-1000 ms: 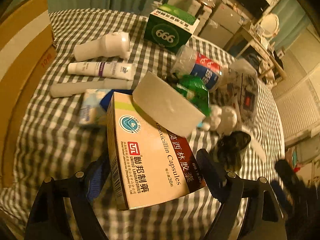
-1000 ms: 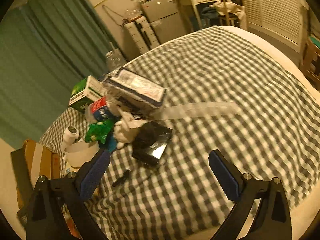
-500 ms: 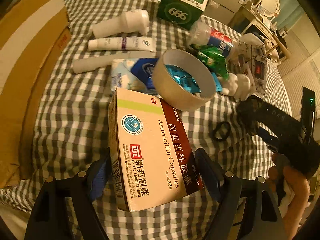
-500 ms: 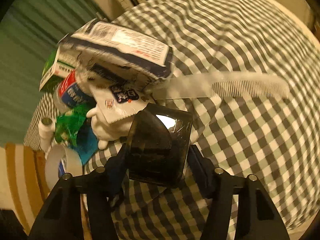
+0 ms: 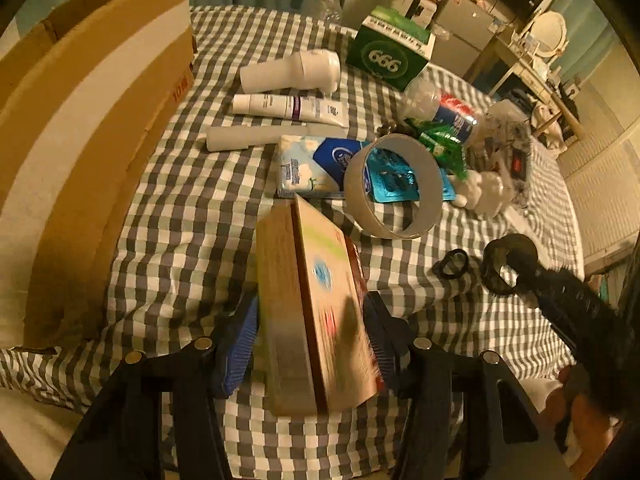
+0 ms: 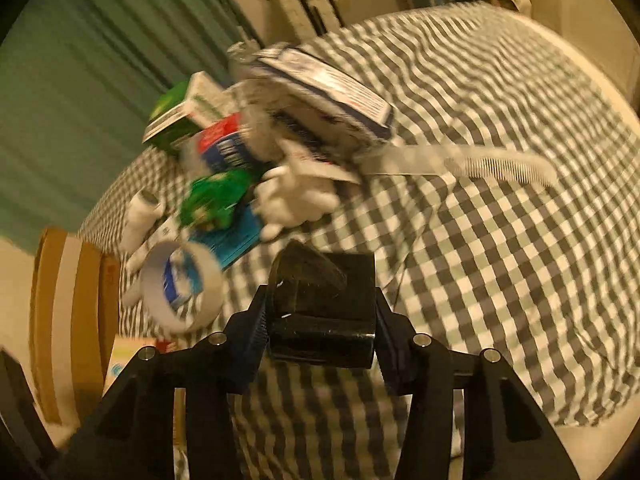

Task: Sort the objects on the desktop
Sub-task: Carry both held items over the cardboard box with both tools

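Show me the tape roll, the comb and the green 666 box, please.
tape roll (image 5: 394,186): left wrist view, on its grey outer band.
comb (image 6: 496,166): right wrist view, on the toothed half.
green 666 box (image 5: 384,60): left wrist view, on the printed front face.

Right gripper, jaws closing, clamps a black box above a checkered tablecloth. Just left of the box sits a tape roll; beyond it, a white comb.
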Motion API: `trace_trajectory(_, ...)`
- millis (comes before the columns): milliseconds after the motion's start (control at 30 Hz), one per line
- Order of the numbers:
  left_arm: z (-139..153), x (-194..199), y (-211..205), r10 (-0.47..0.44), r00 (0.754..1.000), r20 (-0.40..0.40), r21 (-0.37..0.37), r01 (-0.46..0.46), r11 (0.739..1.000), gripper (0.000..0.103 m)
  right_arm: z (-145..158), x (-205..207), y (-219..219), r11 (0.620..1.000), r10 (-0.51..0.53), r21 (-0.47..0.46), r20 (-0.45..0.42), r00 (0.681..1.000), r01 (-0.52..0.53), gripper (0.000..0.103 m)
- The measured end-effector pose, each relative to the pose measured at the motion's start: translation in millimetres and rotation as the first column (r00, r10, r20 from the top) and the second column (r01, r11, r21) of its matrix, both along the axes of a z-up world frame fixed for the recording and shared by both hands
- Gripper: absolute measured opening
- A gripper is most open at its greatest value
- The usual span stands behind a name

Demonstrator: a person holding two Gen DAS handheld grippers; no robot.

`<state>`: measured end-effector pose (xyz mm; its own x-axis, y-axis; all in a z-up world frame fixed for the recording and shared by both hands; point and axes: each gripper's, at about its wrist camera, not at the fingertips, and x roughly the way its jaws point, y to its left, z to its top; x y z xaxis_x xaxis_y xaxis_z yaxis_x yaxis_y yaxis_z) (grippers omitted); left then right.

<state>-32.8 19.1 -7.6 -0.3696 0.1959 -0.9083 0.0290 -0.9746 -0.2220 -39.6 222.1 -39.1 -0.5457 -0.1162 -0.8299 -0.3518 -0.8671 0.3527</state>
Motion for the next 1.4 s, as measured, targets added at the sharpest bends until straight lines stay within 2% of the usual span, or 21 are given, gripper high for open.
trace_trajectory(67,-0.5,1.8,-4.5,-0.008,1.0,-0.023,0.014,0.009,1.0,0.056,8.4,4.2,-14.1,0.998,0.038,0.051,-0.016,0.999,-0.037,0.045)
trace_trajectory(167,-15.0,1.6,-9.5,-0.007,1.0,0.03,0.045,0.006,0.999,0.056,8.2,8.4,-35.6,0.993,0.081,0.084,0.002,0.997,-0.081,0.045)
trace_trajectory(200,-17.6,3.9,-10.8,-0.004,0.999,0.035,0.062,0.002,0.998,0.059,9.4,11.0,-37.1,0.994,0.087,0.068,0.003,0.996,-0.087,0.045)
trace_trajectory(300,-24.0,14.8,-11.6,-0.008,0.999,0.036,0.1,0.004,0.995,0.089,12.7,17.6,-43.1,0.991,0.089,0.096,0.002,0.996,-0.089,0.045)
trace_trajectory(400,-28.1,16.9,-2.7,-0.03,0.998,0.059,0.081,0.025,0.996,0.091,12.7,16.0,-45.3,0.991,0.085,0.099,0.006,0.996,-0.085,0.045)
trace_trajectory(500,-32.7,12.9,9.9,-0.038,0.997,0.07,0.017,0.037,0.999,0.1,11.1,13.5,-45.4,0.992,0.084,0.098,0.01,0.996,-0.084,0.045)
trace_trajectory(600,-51.7,5.1,16.7,-0.026,0.994,0.11,-0.052,0.032,0.998,0.1,8.9,12.4,-44.2,0.992,0.086,0.09,0.007,0.996,-0.087,0.045)
trace_trajectory(667,-67.6,3.3,14.8,-0.02,0.99,0.143,-0.017,0.023,1.0,0.095,5.4,10.5,-42.7,0.993,0.088,0.082,0.014,0.996,-0.089,0.045)
trace_trajectory(733,-70.4,7.5,10.5,-0.003,0.993,0.115,-0.047,0.008,0.999,0.078,2.3,8.6,-41.8,0.993,0.092,0.078,0.02,0.996,-0.093,0.045)
trace_trajectory(767,-67.7,9.1,10.3,-0.007,0.995,0.102,-0.052,0.013,0.999,0.078,1.3,7.4,-41.7,0.992,0.097,0.077,0.022,0.995,-0.098,0.045)
trace_trajectory(867,-53.1,13.8,5.9,-0.014,0.998,0.057,0.011,0.014,1.0,0.078,3.5,7.5,-41.9,0.99,0.107,0.089,0.01,0.994,-0.107,0.045)
trace_trajectory(1000,-25.4,23.4,7.5,-0.032,0.998,-0.047,0.031,0.034,0.999,0.078,20.9,18.3,-44.3,0.988,0.116,0.114,-0.07,0.991,-0.108,0.045)
trace_trajectory(1100,-2.8,30.2,10.4,-0.055,0.992,-0.111,0.053,0.062,0.997,0.078,31.0,29.8,-51.8,0.984,0.136,0.13,-0.087,0.987,-0.124,0.045)
trace_trajectory(1233,22.3,33.0,8.0,-0.09,0.978,-0.186,0.047,0.101,0.994,0.078,36.3,46.7,-62.3,0.986,0.155,0.074,-0.083,0.984,-0.149,0.045)
trace_trajectory(1400,46.1,44.3,-2.6,-0.087,0.967,-0.239,0.038,0.099,0.994,0.078,57.0,63.3,-82.8,0.976,0.188,0.134,-0.113,0.976,-0.173,0.045)
